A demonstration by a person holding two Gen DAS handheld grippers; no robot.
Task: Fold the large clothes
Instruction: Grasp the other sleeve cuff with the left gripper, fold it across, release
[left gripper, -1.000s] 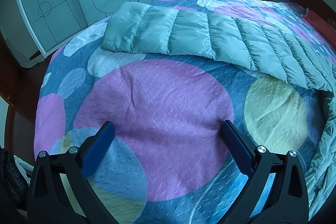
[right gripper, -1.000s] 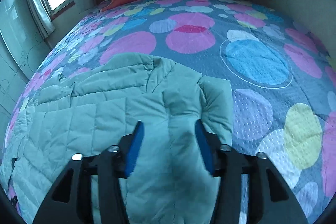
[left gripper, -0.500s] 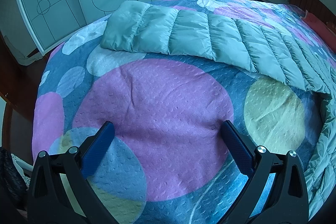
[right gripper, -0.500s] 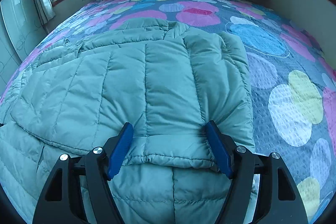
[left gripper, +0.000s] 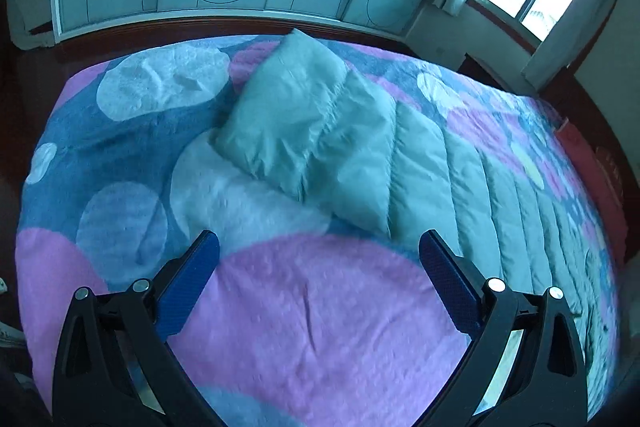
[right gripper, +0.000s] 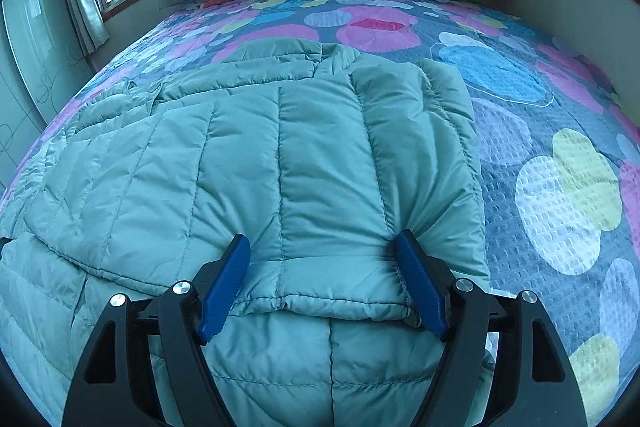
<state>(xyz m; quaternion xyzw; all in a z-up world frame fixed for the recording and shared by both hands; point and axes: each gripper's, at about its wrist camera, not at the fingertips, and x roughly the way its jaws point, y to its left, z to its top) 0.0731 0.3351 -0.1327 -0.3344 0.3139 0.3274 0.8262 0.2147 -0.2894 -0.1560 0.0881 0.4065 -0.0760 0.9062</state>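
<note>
Two grippers work over a pale green quilted puffer jacket (right gripper: 248,163) spread on the circle-patterned bedspread (right gripper: 560,187). The right gripper (right gripper: 322,251) straddles the cuff of the sleeve (right gripper: 332,291) folded across the jacket's body; its jaws are opening, likely releasing the sleeve there. The left gripper (left gripper: 318,247), jaws spread and empty, faces the other sleeve (left gripper: 304,123) lying outstretched, probably the next one to fold in.

Jacket (right gripper: 304,155) hem beyond frame edge
</note>
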